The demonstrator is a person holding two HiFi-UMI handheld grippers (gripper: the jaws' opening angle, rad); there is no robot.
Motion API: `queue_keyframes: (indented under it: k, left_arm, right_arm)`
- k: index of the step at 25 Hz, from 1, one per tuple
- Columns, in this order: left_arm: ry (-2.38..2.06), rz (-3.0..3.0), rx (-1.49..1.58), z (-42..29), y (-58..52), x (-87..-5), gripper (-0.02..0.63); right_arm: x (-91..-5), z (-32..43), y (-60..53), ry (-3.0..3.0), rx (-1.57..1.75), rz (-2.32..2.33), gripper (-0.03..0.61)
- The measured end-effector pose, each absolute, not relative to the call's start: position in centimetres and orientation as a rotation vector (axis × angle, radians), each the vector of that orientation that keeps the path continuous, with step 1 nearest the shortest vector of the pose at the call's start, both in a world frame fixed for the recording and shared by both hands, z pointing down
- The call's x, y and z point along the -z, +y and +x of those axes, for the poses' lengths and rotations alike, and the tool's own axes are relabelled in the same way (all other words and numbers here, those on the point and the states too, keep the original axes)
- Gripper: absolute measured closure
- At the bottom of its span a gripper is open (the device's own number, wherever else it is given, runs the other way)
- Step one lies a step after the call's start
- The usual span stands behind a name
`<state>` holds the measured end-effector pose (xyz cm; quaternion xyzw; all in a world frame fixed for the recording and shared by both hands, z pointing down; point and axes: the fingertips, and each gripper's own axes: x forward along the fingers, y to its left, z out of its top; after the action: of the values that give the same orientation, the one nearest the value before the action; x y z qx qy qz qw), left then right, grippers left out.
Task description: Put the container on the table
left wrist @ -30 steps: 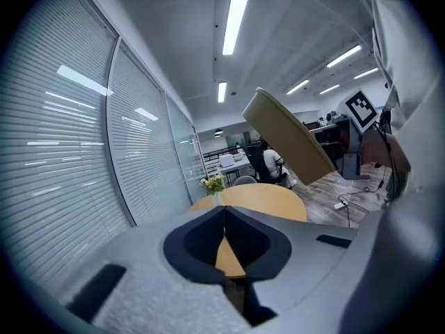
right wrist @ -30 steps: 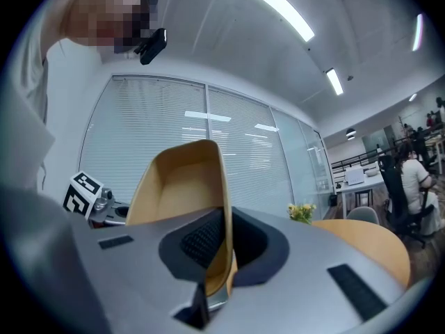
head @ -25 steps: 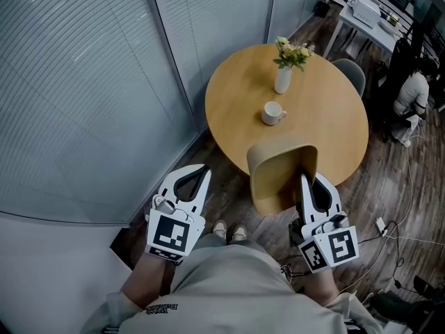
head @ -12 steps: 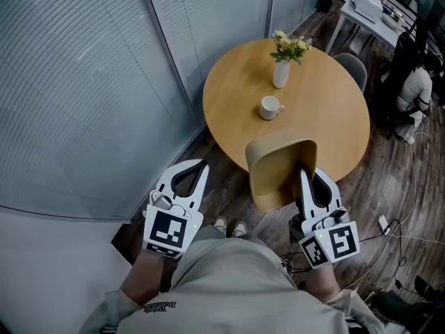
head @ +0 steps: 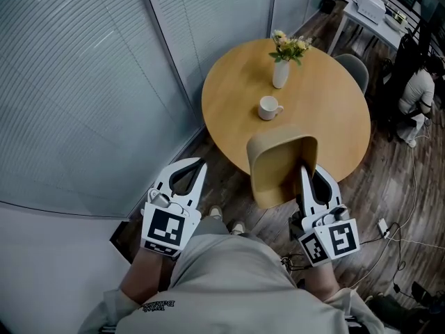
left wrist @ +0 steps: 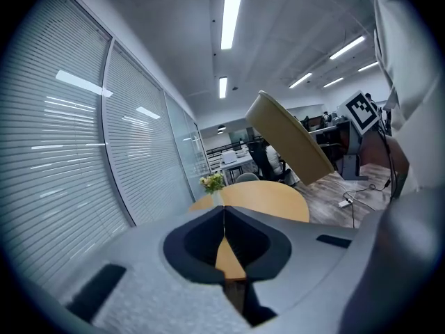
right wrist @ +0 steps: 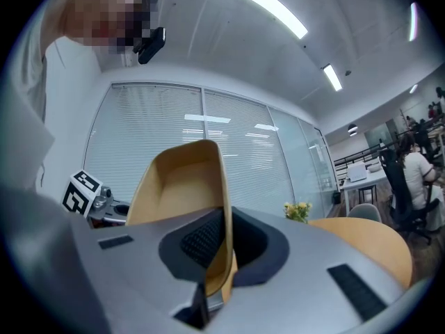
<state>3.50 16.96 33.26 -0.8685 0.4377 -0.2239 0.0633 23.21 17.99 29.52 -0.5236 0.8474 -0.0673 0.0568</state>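
A tan, open-topped container (head: 279, 167) hangs in the air just before the near edge of the round wooden table (head: 332, 127). My right gripper (head: 304, 170) is shut on its right wall, and the wall stands thin between the jaws in the right gripper view (right wrist: 224, 218). The container's hollow inside (right wrist: 177, 183) faces that camera. My left gripper (head: 201, 164) is shut with nothing in it, held lower left of the container. In the left gripper view its jaws (left wrist: 224, 213) meet, and the container (left wrist: 286, 139) shows tilted at the upper right.
A white mug (head: 268, 108) and a white vase of flowers (head: 281, 69) stand on the table. A glass wall with blinds (head: 90, 82) runs along the left. A grey chair (head: 353, 68), a white desk (head: 365, 11) and a seated person (head: 416, 92) are beyond the table. Cables lie on the floor (head: 400, 228).
Both grippers and the container have stayed almost where they were. The table has drifted slightly up and left in the head view, and the feet below have shifted.
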Motion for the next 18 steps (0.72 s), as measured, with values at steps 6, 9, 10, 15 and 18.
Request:
queue_keyframes:
  k: [6,9,10,15,18]
  left_arm:
    - [1.337,-2.624,0.680,3.5,16.3,-33.8,0.592]
    - [1.338,-2.617,0.672,3.6,15.8,-33.9,0.592]
    - [1.339,-2.617,0.667,3.6,15.7,-33.7,0.592]
    - [1.320,-2.607,0.689,3.3,15.3,-33.7,0.592]
    - [1.309,-2.607,0.685,2.8,14.2,-33.7,0.592]
  right_arm:
    - [-29.9,22.8,17.3,2.616,0.189,-1.569,0.546]
    - [-30.2,22.9,16.9,2.610,0.197,-1.573,0.545]
    - [-30.3,23.0,16.7,2.607,0.199,-1.575,0.546]
    - [-30.1,23.0,16.1,2.592,0.189,-1.586,0.546]
    - [-30.2,22.8,15.1,2.568,0.191,-1.600,0.545]
